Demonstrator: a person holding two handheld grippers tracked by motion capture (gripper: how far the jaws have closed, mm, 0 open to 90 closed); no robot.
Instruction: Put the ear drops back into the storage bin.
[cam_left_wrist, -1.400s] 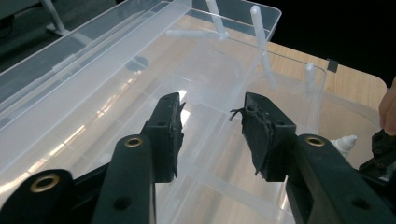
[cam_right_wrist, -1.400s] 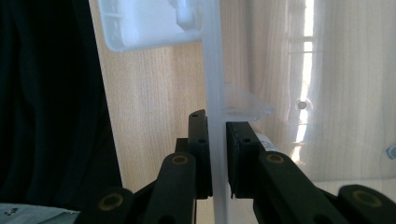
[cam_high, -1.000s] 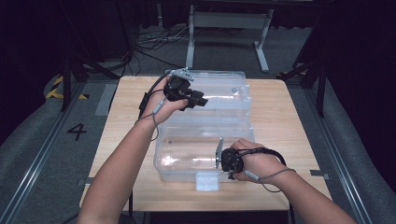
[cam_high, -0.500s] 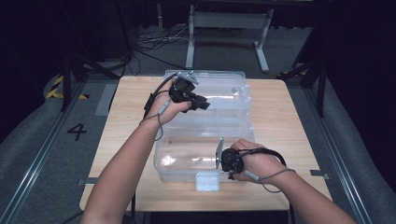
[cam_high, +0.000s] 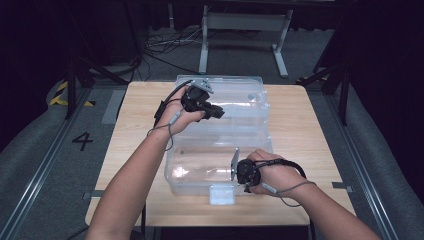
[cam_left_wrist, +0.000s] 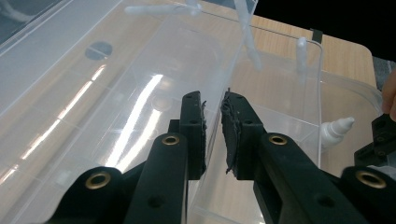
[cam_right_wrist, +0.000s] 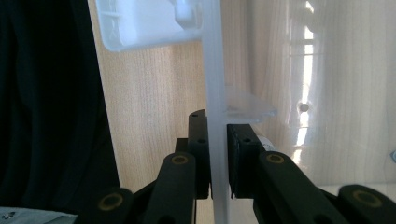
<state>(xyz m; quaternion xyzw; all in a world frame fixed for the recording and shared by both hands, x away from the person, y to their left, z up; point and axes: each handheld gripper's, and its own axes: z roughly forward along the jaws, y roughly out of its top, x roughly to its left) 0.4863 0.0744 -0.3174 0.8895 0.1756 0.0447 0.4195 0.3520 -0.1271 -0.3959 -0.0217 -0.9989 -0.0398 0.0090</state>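
A clear plastic box (cam_high: 200, 170) lies open on the wooden table (cam_high: 140, 115), its far half (cam_high: 240, 97) folded back. My left gripper (cam_high: 219, 112) reaches over that half's near wall. In the left gripper view the thin clear wall (cam_left_wrist: 233, 60) runs between the pads (cam_left_wrist: 212, 100). Those jaws have just been closing on it and hold it now. My right gripper (cam_high: 239, 172) is at the near half's right front. Its pads (cam_right_wrist: 215, 119) are shut on the white rim (cam_right_wrist: 212, 70) of the box.
A white latch (cam_high: 222, 194) sticks out at the box's front edge. A small white nozzle-shaped piece (cam_left_wrist: 337, 127) lies inside the far half. Bare wood lies on both sides of the box. Dark floor, cables and a metal stand (cam_high: 245, 22) lie beyond the table.
My left hand has edged slightly to the right along the far half's wall. The right hand and the box have not moved.
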